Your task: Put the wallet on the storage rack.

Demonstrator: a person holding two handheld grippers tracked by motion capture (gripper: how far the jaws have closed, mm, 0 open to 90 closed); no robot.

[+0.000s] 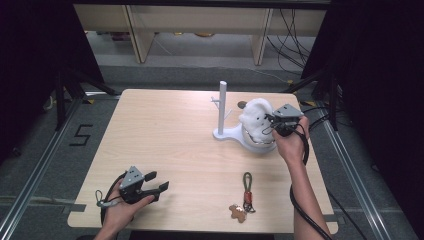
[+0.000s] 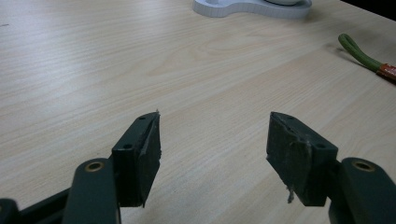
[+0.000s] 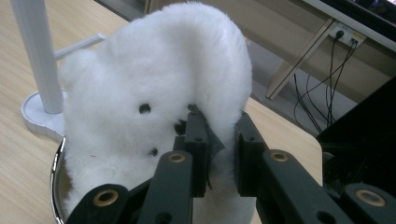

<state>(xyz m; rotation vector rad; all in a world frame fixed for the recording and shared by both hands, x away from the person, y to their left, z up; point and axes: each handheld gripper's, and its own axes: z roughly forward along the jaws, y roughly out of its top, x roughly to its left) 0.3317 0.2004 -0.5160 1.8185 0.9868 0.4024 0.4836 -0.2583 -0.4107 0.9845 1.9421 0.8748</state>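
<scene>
A white fluffy plush pouch [image 1: 255,120] with small dark eye dots stands in a shiny metal bowl [image 1: 257,145] on the base of a white stand [image 1: 222,107] at the table's far right. My right gripper [image 1: 272,122] is shut on the fluffy edge of the plush pouch [image 3: 159,98]; its black fingers [image 3: 196,140] pinch the fur from both sides. My left gripper [image 1: 159,186] rests open near the front left edge. Its pads [image 2: 149,149] stand wide apart over bare wood, holding nothing.
A green-looped keychain [image 1: 247,192] with a brown charm [image 1: 237,213] lies near the front right; its green loop [image 2: 362,55] lies ahead of the left gripper. The stand base [image 2: 252,7] is farther off. Cables and desk legs lie beyond the table.
</scene>
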